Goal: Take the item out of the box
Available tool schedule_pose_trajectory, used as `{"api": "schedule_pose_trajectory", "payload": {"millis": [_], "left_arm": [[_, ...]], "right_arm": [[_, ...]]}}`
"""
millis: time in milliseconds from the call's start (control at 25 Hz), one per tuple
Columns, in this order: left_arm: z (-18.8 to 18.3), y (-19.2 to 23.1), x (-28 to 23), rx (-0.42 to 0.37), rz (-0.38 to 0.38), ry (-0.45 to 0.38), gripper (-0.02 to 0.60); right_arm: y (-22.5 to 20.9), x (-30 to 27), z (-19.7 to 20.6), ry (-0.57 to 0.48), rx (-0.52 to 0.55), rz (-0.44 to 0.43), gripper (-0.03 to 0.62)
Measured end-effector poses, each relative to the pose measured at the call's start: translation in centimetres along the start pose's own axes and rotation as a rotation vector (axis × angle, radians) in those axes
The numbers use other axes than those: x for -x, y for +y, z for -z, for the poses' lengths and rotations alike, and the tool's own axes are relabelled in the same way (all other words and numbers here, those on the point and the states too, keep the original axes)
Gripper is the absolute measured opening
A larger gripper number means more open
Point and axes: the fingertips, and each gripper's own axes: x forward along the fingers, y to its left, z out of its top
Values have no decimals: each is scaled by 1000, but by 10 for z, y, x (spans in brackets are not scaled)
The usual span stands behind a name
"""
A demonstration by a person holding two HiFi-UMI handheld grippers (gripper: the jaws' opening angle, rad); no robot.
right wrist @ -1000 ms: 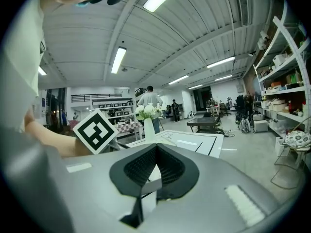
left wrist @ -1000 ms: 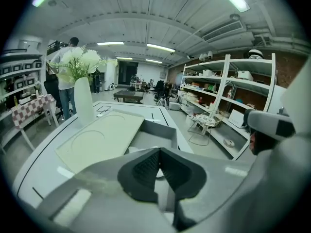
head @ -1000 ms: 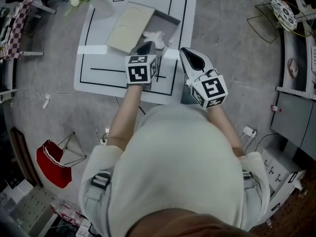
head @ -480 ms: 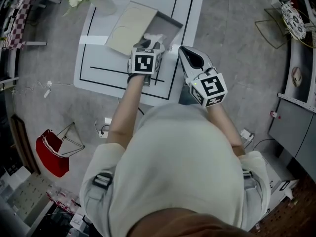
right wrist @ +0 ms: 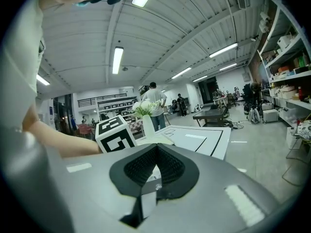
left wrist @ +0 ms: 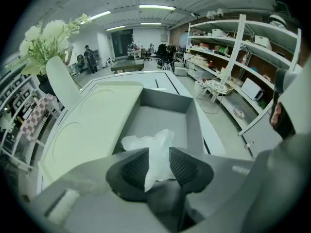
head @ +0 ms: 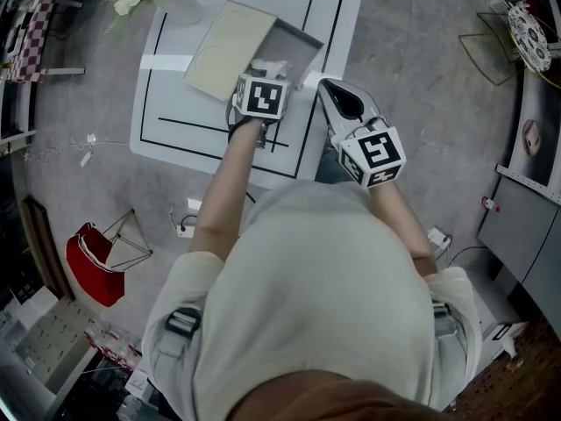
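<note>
**Zero items out of the box yet**

Crumpled white item (left wrist: 146, 142) sits inside the open grey box (left wrist: 165, 101) on the table (head: 175, 121), so the whole grab-and-lift is left to do. Left gripper (left wrist: 158, 155) fingers (left wrist: 187, 166) are opening, with the item right between them, not pinched. Right gripper (right wrist: 155, 166) fingers are together, empty, off to the side.

No readable text or numbers.
</note>
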Motion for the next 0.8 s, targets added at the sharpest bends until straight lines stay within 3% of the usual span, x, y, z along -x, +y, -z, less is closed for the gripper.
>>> {"api": "schedule_pose_trajectory", "payload": {"millis": [320,480,800], "left_arm": [[3,-1,-8,-45,-19,49,113],[0,4,-5,-72,-41,38,72],[1,0,1,-88,-15,3,20]], "right_arm": [[-8,-3,-2,3,-3,-6,-9],[-5,-6,0,9,2,-19,-8],[-2,-5,2,16,10,-16,-8]]}}
